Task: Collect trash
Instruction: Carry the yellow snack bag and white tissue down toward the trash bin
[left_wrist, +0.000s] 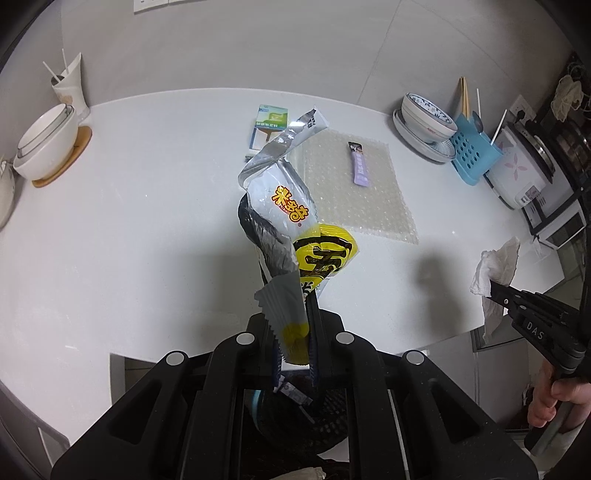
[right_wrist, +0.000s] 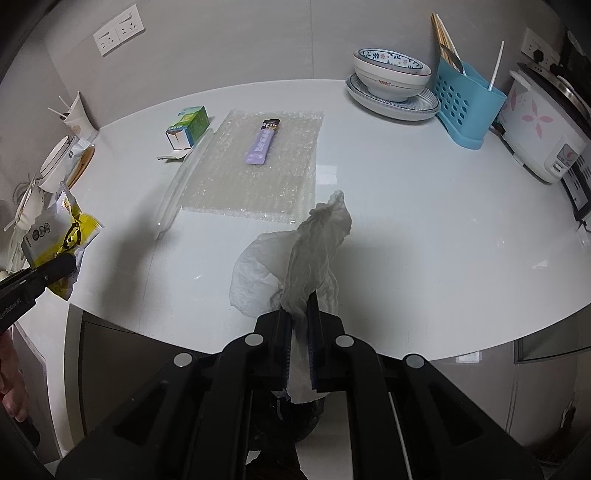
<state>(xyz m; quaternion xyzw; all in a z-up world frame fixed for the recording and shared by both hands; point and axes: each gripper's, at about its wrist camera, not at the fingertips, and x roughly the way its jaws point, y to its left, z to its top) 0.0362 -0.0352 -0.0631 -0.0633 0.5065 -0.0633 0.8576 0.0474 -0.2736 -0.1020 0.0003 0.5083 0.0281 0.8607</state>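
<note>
My left gripper (left_wrist: 295, 314) is shut on a silver and yellow snack wrapper (left_wrist: 284, 206) that stands up above the white table's near edge. From the right wrist view the same wrapper (right_wrist: 62, 229) shows at the far left in the left gripper (right_wrist: 64, 267). My right gripper (right_wrist: 299, 310) is shut on a crumpled white tissue (right_wrist: 317, 243), also visible at the right of the left wrist view as the tissue (left_wrist: 496, 266). A black mesh bin (left_wrist: 314, 417) sits below the table edge under both grippers. A purple sachet (right_wrist: 263, 142) lies on bubble wrap (right_wrist: 255, 170), beside a small green carton (right_wrist: 188, 123).
A patterned bowl on plates (right_wrist: 391, 79), a blue cutlery holder (right_wrist: 467, 101) and a rice cooker (right_wrist: 543, 122) stand at the back right. White bowls on a wooden coaster (left_wrist: 48, 140) and a paper cup with straws (left_wrist: 72, 86) sit at the left. A clear plastic lid (right_wrist: 181, 184) lies by the bubble wrap.
</note>
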